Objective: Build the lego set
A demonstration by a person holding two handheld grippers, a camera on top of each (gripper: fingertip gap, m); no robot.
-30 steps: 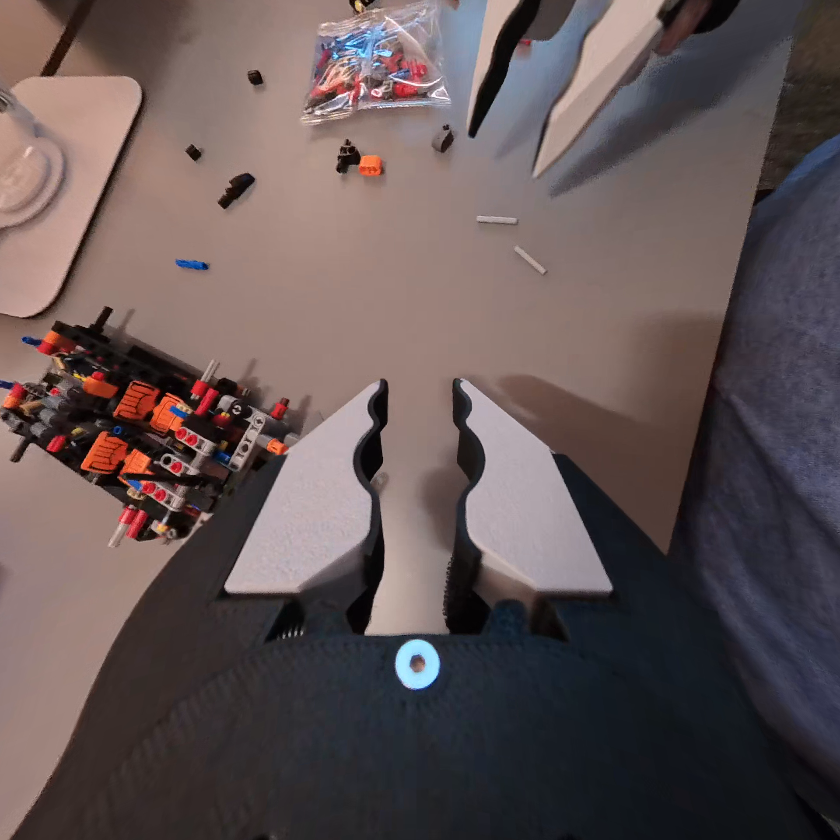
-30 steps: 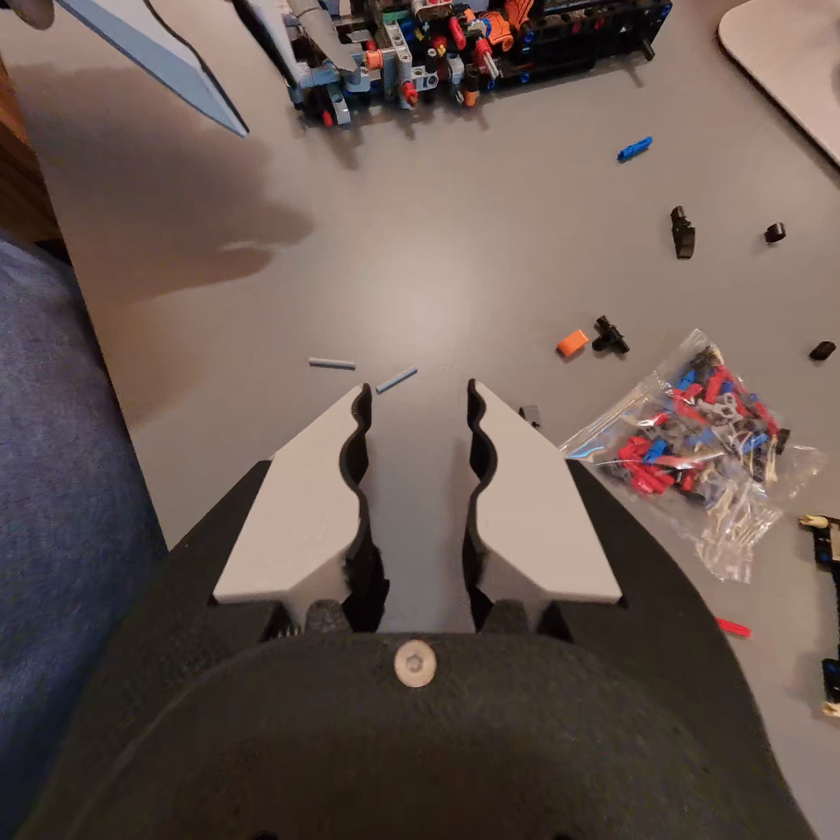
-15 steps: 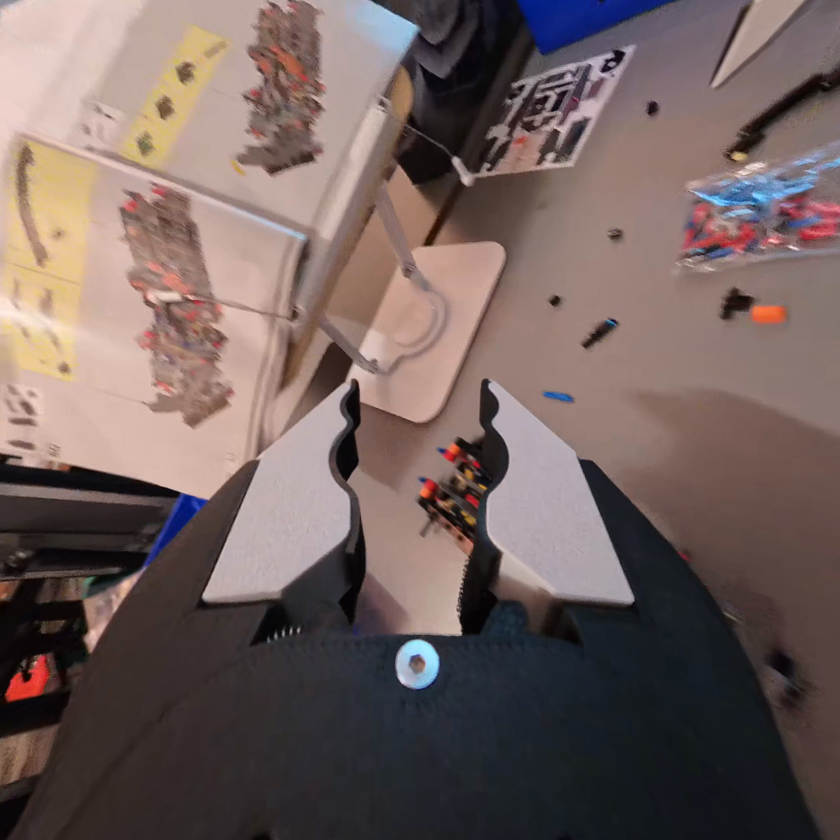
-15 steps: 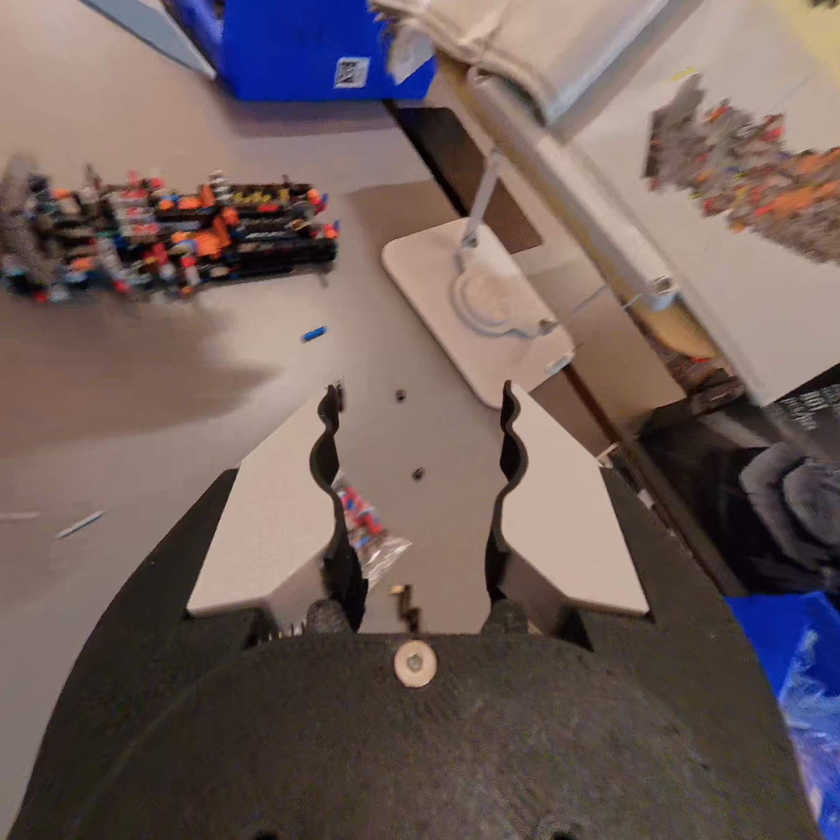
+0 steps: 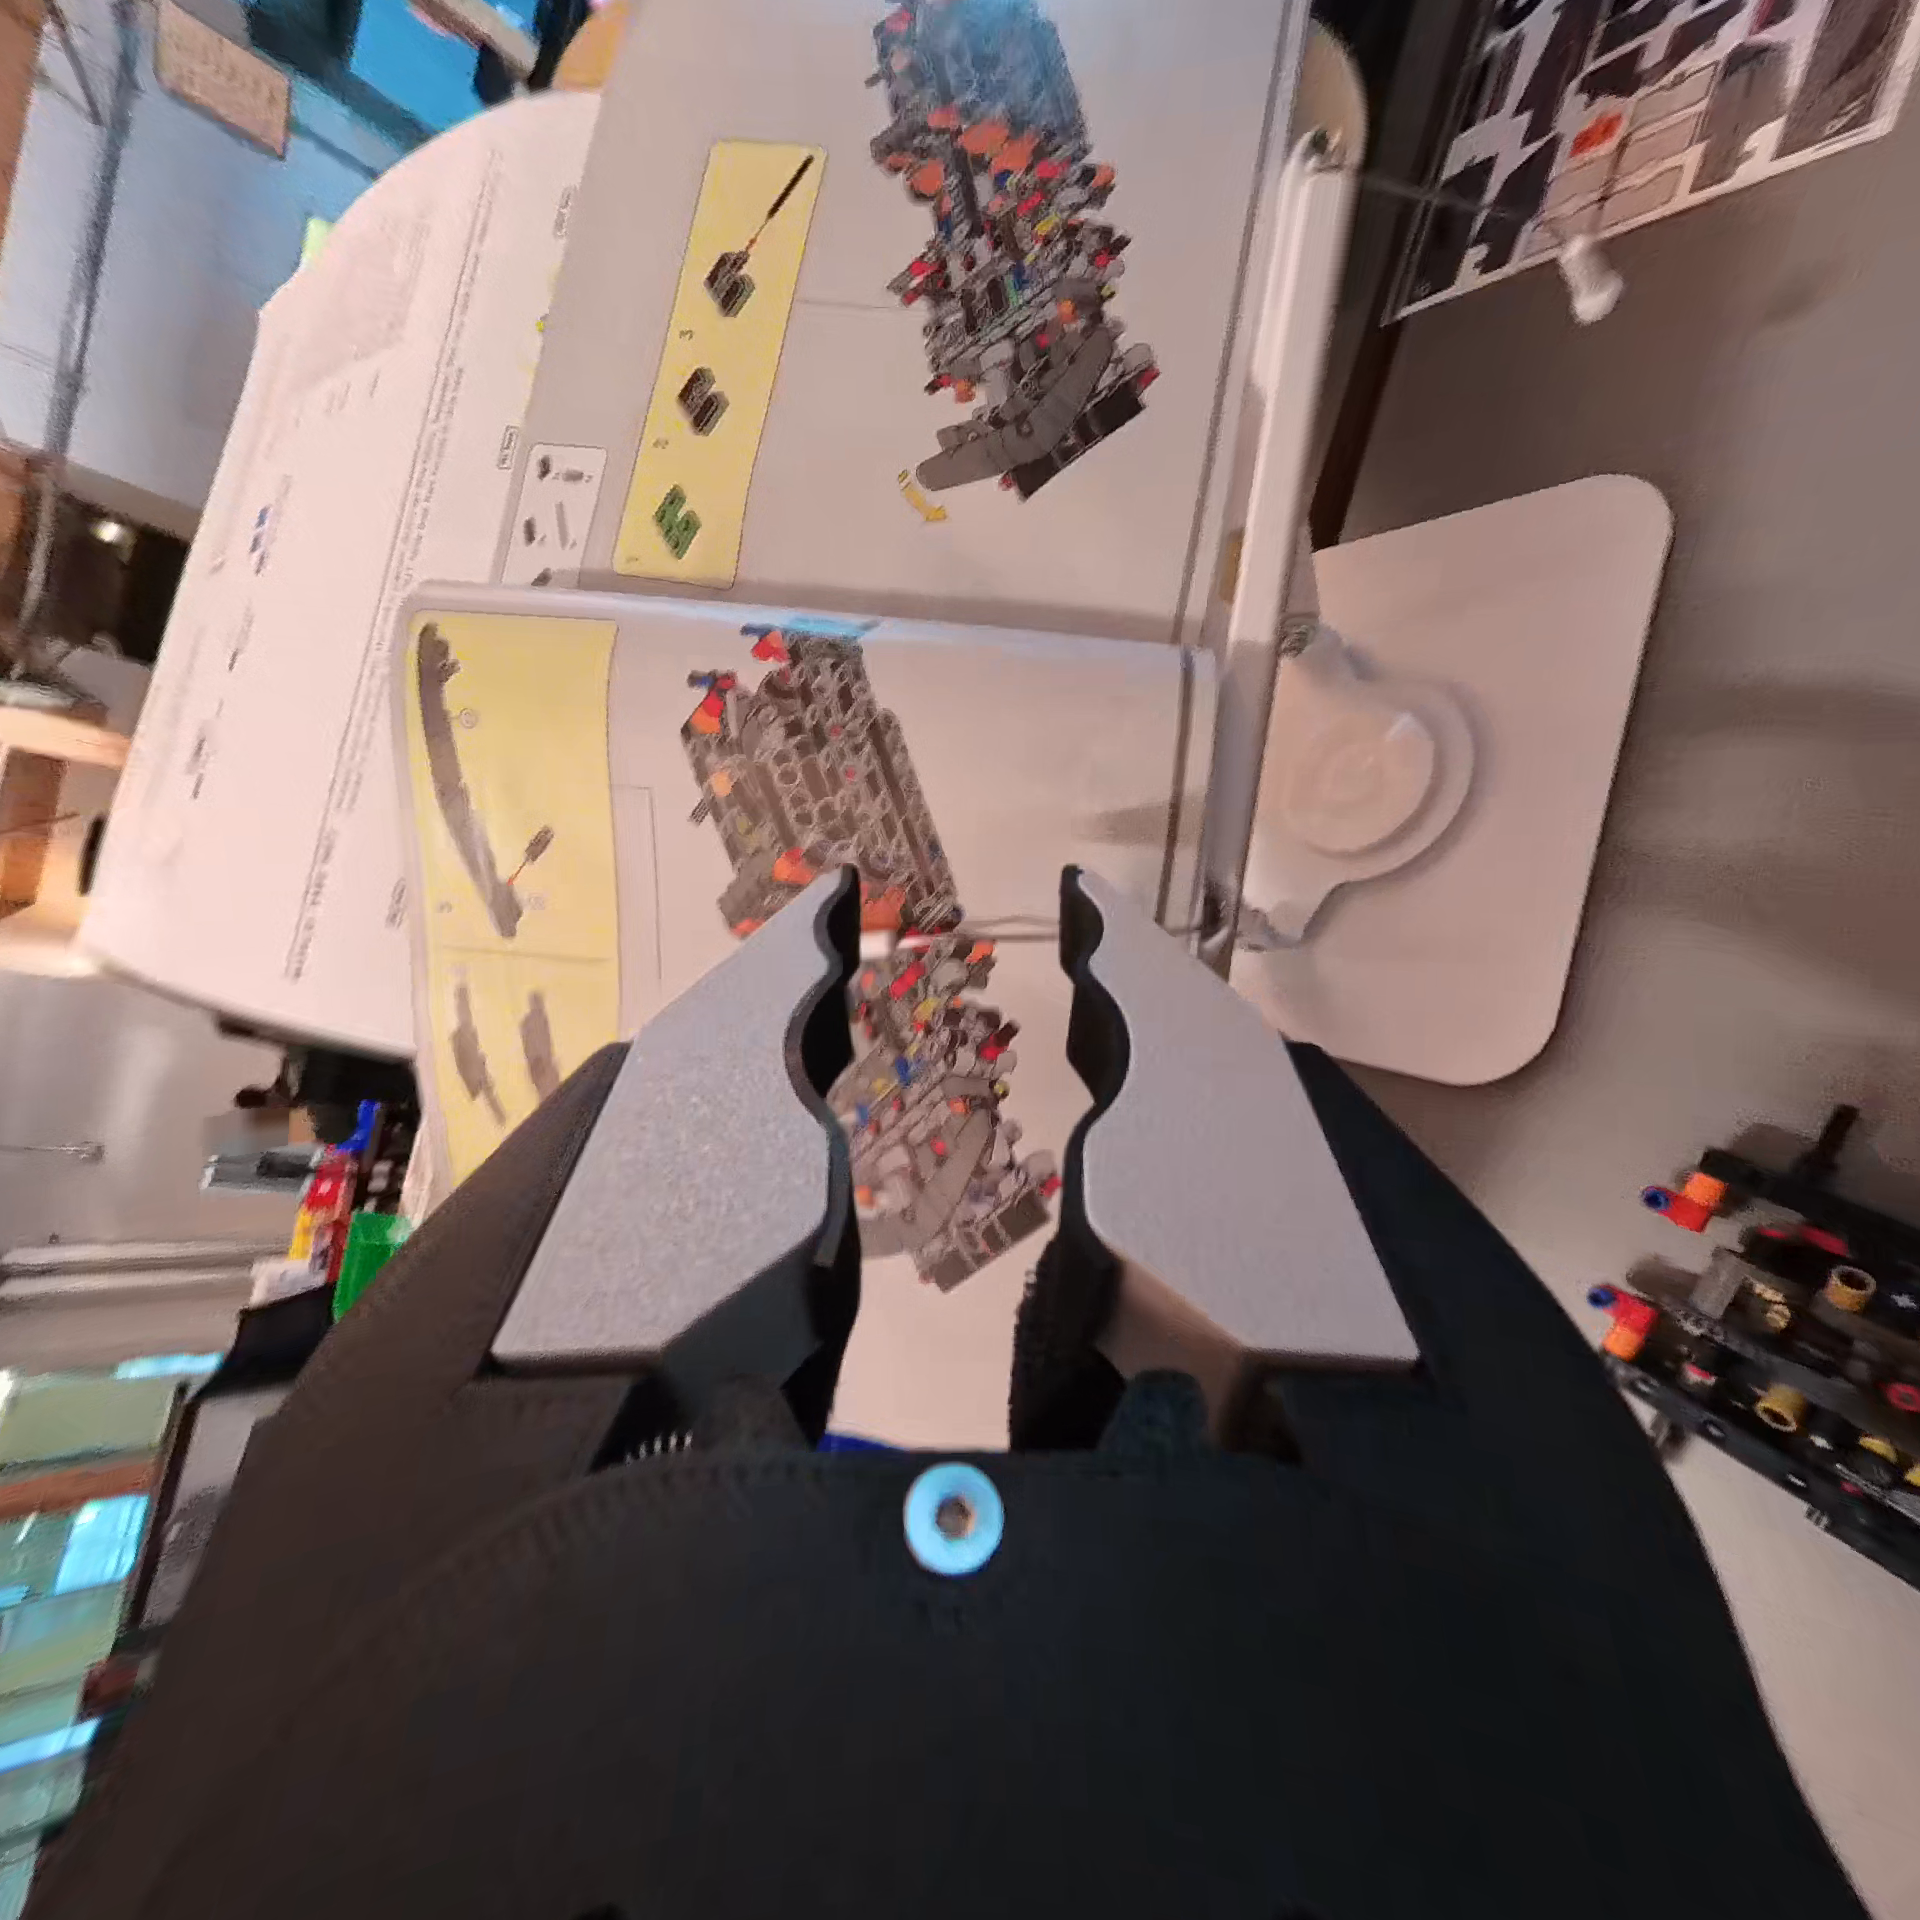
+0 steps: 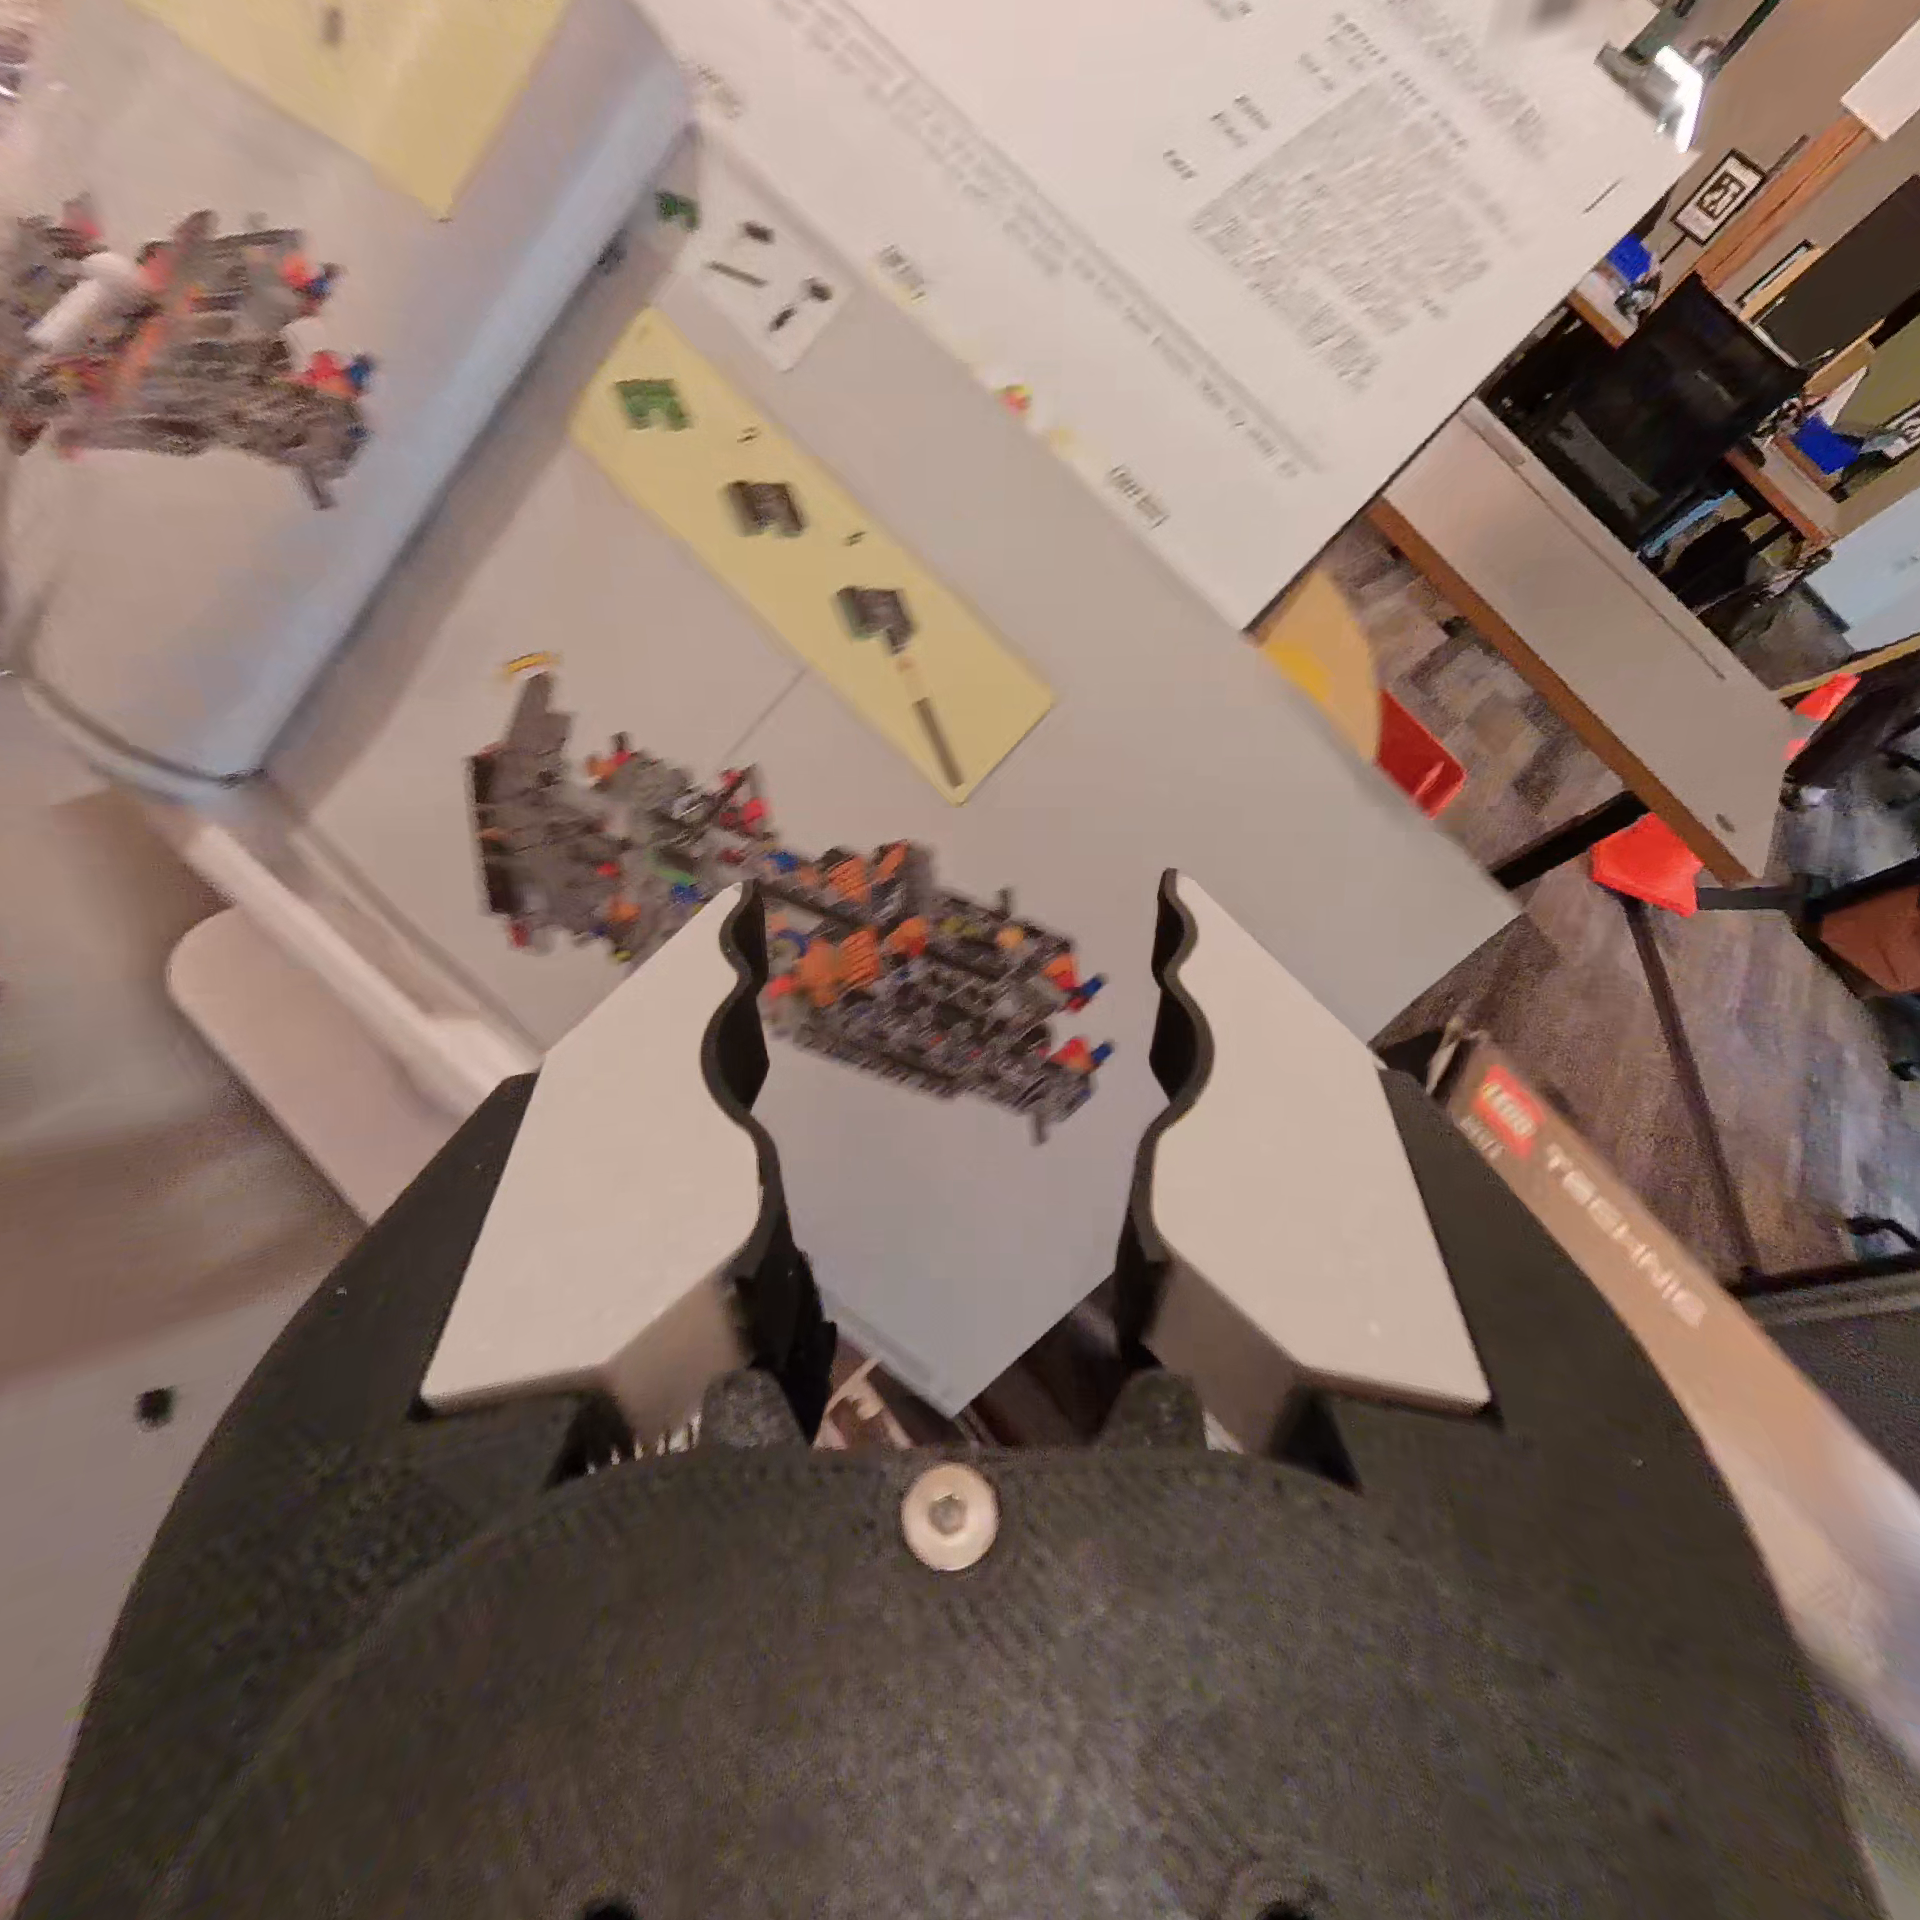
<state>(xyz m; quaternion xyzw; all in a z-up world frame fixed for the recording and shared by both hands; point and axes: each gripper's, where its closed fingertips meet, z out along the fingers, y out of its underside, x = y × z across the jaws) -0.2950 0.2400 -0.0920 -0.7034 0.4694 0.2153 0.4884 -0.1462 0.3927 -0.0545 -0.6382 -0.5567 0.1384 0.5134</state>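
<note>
Both grippers are raised off the table and face the open instruction booklet [image 5: 935, 520] on its stand; the booklet also shows in the right wrist view [image 6: 644, 644]. My left gripper [image 5: 961, 894] is open and empty in front of the lower page. My right gripper [image 6: 961, 894] is open wider and empty in front of a page with a drawing of the model. The partly built black, orange and red lego model [image 5: 1787, 1351] lies on the grey table at the right edge of the left wrist view. The loose parts are out of view.
The stand's white base plate [image 5: 1538, 790] rests on the table [image 5: 1766, 416]. A sticker sheet [image 5: 1662, 114] lies beyond it. A lego box edge [image 6: 1621, 1226] runs at the right of the right wrist view. Desks and chairs fill the room behind.
Both grippers have tilted up from the table and its loose parts toward the booklet on the stand. Their jaws have opened wider, the right one most.
</note>
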